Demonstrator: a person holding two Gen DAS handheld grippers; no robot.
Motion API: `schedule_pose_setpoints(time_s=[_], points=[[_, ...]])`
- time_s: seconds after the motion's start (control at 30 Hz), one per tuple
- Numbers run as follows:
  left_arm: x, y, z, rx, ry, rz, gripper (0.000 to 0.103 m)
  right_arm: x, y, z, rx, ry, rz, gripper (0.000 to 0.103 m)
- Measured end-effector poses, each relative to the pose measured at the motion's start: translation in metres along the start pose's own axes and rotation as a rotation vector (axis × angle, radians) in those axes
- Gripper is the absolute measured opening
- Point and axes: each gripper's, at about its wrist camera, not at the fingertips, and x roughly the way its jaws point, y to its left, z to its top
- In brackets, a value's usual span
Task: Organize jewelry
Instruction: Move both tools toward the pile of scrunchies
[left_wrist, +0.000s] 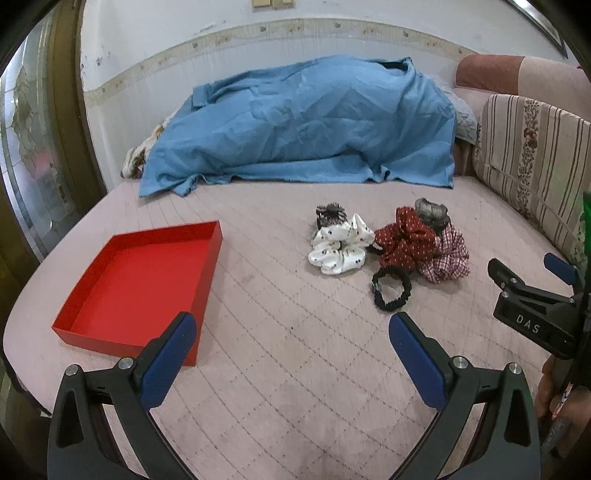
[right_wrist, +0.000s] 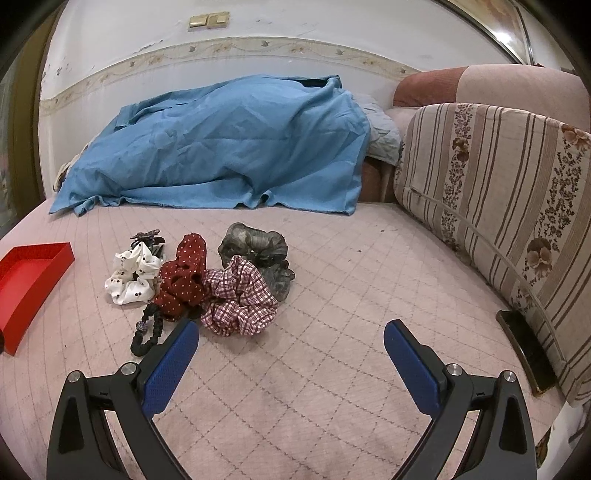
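- Scrunchies and hair ties are heaped together on the pink quilted bed (right_wrist: 332, 295), none yet sorted: white dotted scrunchie (left_wrist: 340, 247), dark red dotted scrunchie (left_wrist: 404, 240), checked scrunchie (right_wrist: 240, 299), grey sheer scrunchie (right_wrist: 258, 247), black hair tie (left_wrist: 389, 291), dark claw clip (left_wrist: 330, 214) behind the white one.
- Pieces are seen touching or overlapping; the black tie lies at the near edge of the heap, partly free, so it is judged the easiest first pick.
- Red tray (left_wrist: 136, 280) is set well apart to the left of the heap, open side up and empty; it is judged to be the collecting place.
- Left tool (left_wrist: 291, 332) is held above bare quilt between tray and heap, jaws spread wide, nothing gripped.
- Right tool (right_wrist: 291, 336) is held just short of the heap, jaws likewise apart and empty; its left finger is seen just beside the black tie.
- Blue blanket (left_wrist: 303, 122) and striped cushion (right_wrist: 498, 192) are noted behind and to the right, clear of the work.
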Motion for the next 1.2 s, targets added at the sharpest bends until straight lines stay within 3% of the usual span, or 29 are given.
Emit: schedule_pose_setpoints(time_s=[0.73, 1.2], points=[[0.027, 0.005, -0.009, -0.008, 0.116, -0.021, 0.103, 0.008, 0.005, -0.002, 0.005, 0.05, 0.054, 0.102], [0.04, 0.053, 0.013, -0.09, 0.099, 0.002, 0.103, 0.028, -0.002, -0.002, 0.07, 0.136, 0.134, 0.102]])
